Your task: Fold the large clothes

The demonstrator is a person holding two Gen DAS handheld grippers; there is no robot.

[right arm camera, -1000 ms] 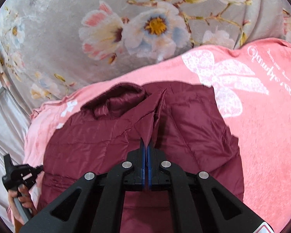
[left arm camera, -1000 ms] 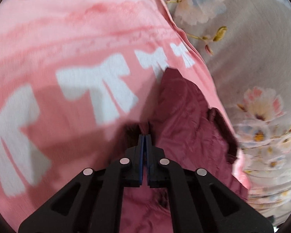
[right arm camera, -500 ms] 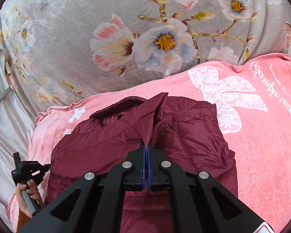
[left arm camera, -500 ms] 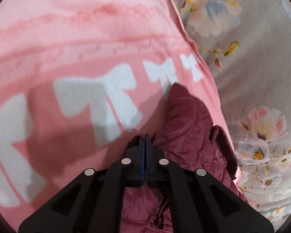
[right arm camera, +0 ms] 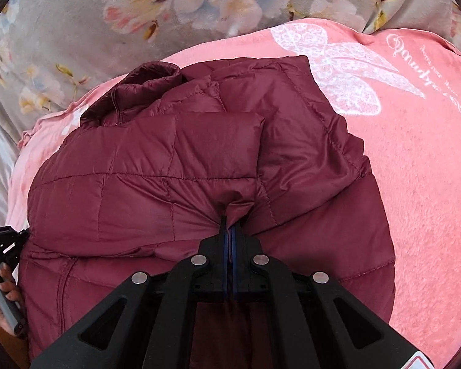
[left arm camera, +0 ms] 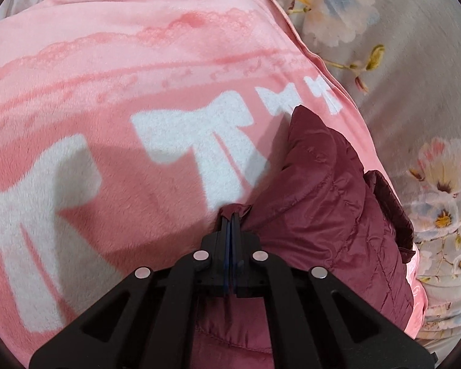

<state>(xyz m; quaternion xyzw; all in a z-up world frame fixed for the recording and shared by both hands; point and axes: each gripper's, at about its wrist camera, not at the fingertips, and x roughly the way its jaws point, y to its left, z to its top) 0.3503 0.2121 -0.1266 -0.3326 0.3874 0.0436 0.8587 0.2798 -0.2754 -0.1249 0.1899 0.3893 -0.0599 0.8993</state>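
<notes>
Presently, in the left wrist view, the left gripper (left arm camera: pixel 232 215) has its fingers pressed together on a small bunch of fabric at the edge of the maroon quilted jacket (left arm camera: pixel 329 203), which lies just ahead and to the right of the fingertips on the pink blanket (left arm camera: pixel 123 70). The jacket's visible length runs away from the gripper toward the upper right, ending at a corner beside the white bow prints (left arm camera: pixel 206 135); the flowered grey sheet (left arm camera: pixel 421 70) lies beyond the blanket's edge. Against half a second earlier, the jacket fills more of the right side and a tuft of cloth now shows at the fingertips. In the right wrist view, the right gripper (right arm camera: pixel 230 224) is closed on a pinched fold of the jacket (right arm camera: pixel 175 166), which spreads directly ahead and to both sides. The collar (right arm camera: pixel 138 89) points to the upper left, toward the sheet (right arm camera: pixel 76 30), and the long axis runs from that collar down toward the lower right. Compared with the earlier frame, the raised flap has come down flat over the body of the jacket. The left gripper (right arm camera: pixel 3 246) and the hand (right arm camera: pixel 6 295) holding it show at the left edge, touching the jacket's side.
</notes>
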